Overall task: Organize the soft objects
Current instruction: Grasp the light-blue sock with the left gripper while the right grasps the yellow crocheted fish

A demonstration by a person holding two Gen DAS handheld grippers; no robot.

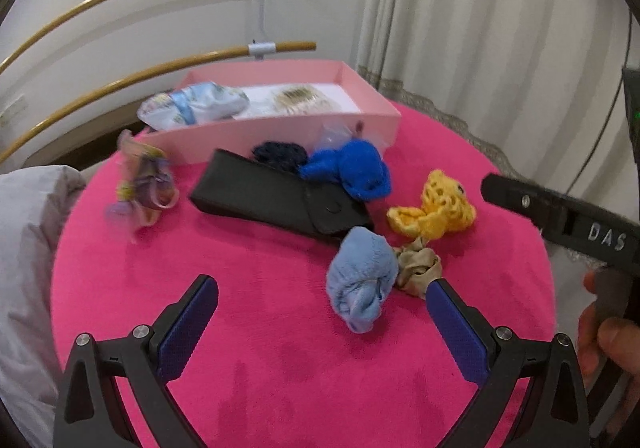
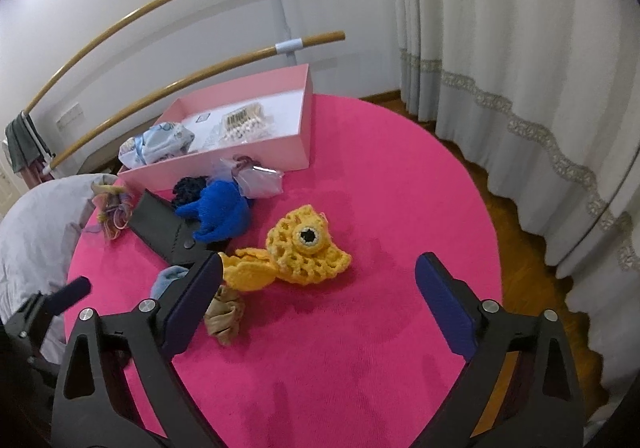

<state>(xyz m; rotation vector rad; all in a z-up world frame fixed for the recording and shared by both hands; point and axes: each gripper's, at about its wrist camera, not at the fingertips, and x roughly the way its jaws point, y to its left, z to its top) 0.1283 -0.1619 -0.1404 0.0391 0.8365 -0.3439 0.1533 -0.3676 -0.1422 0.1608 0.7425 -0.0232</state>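
The left gripper hangs over the fuzzy pink round table with its blue-padded fingers spread wide and nothing between them. Just inside its right finger lies a pale blue plush bundle, soft and knotted, its long axis running away from the tool toward the black case. Touching that bundle, at the right fingertip, sits a crumpled beige scrunchie.

The right gripper is likewise spread apart and empty. Ahead of it, between the fingers and nearer the left one, lies a yellow crochet piece of open netted stitch with a black-and-cream eye; its long axis runs across the tool's line, a flat flap reaching to the left fingertip.

Farther ahead of both tools a flat black snap-flap case lies aslant, with a deep blue fleecy bundle and a dark knitted wad at its far side. Beyond them stands a shallow pink cardboard box holding a light blue printed fabric bundle and a beaded cream item. A mauve tangle of ribbons lies ahead-left of the left tool.
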